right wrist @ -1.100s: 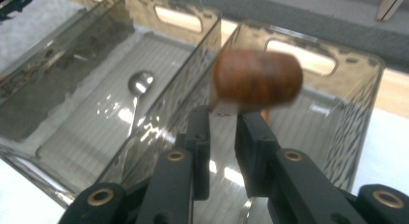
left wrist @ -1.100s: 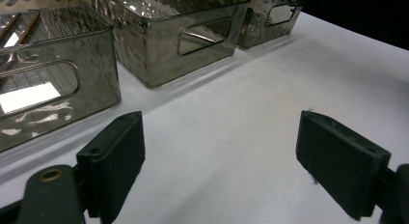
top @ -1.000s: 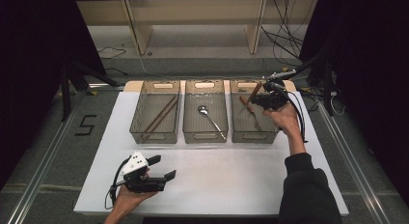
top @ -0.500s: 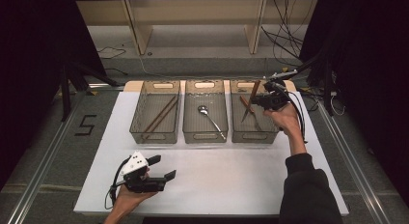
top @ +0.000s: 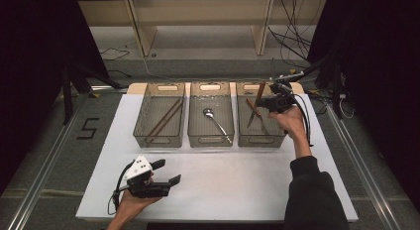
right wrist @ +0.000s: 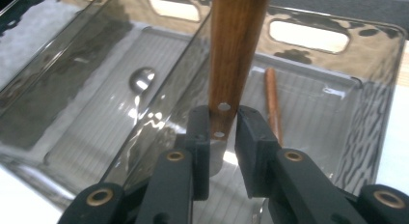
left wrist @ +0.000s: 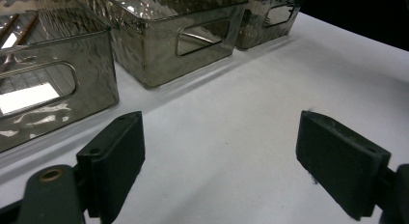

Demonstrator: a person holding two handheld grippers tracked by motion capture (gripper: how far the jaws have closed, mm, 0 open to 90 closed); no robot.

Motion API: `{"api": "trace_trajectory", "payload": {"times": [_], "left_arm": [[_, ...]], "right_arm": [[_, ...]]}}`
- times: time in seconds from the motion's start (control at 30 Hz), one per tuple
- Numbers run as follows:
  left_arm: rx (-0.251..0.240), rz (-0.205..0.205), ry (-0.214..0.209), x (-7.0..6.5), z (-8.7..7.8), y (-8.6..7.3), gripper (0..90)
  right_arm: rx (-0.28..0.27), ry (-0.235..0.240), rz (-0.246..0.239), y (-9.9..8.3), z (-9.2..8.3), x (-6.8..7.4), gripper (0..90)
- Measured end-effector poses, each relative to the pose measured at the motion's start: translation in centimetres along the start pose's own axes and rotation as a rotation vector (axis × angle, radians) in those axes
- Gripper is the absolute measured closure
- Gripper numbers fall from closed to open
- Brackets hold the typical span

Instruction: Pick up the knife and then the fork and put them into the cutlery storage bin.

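My right gripper [top: 271,102] [right wrist: 223,121] hovers over the right-hand clear bin [top: 261,140], shut on a knife with a riveted wooden handle [right wrist: 236,40] [top: 259,90]. The handle points up and away, and the blade end hangs down into the bin. A second wooden-handled utensil [right wrist: 272,103] lies on that bin's floor. My left gripper [top: 168,172] [left wrist: 219,166] rests low over the white table at the front left. It is open, with nothing between its pads [left wrist: 118,159].
Three smoky clear bins stand in a row at the back of the white tabletop [top: 237,190]. The left bin [top: 159,86] holds brown chopsticks [top: 166,117], the middle bin [top: 210,139] a metal spoon [top: 216,122]. Cables trail off the table's right rear.
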State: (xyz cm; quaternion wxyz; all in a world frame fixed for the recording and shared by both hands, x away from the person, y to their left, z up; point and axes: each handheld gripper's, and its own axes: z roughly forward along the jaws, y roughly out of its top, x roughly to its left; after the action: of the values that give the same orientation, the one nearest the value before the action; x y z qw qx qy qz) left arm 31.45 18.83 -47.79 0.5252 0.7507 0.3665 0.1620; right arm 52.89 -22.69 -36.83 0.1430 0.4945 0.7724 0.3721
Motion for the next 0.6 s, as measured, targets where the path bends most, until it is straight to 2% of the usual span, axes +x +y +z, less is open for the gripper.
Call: {"api": "trace_trajectory", "payload": {"times": [0.23, 0.27, 0.3, 0.37, 0.5, 0.6], "left_arm": [[-0.001, -0.003, -0.002, -0.02, -0.02, 0.0, 17.2], [-0.001, -0.001, -0.001, -0.01, -0.02, 0.01, 17.2], [-0.001, -0.001, -0.002, -0.01, 0.0, 0.01, 17.2], [0.0, -0.003, -0.001, -0.03, 0.01, 0.0, 17.2], [0.0, -0.003, -0.002, -0.03, 0.0, 0.0, 17.1], [-0.001, -0.001, -0.002, -0.02, 0.0, 0.01, 17.2]], "right_arm": [[0.006, -0.02, 0.056, 0.03, 0.33, -0.62, 75.6], [0.011, -0.026, 0.071, 0.01, 0.35, -0.72, 72.1], [0.015, -0.025, 0.073, -0.02, 0.45, -0.83, 67.0], [0.027, -0.038, 0.064, -0.03, 0.53, -0.77, 62.7], [0.024, -0.027, 0.075, 0.06, 0.55, -0.68, 49.0], [0.022, -0.013, 0.064, 0.03, 0.44, -0.52, 48.4]]}}
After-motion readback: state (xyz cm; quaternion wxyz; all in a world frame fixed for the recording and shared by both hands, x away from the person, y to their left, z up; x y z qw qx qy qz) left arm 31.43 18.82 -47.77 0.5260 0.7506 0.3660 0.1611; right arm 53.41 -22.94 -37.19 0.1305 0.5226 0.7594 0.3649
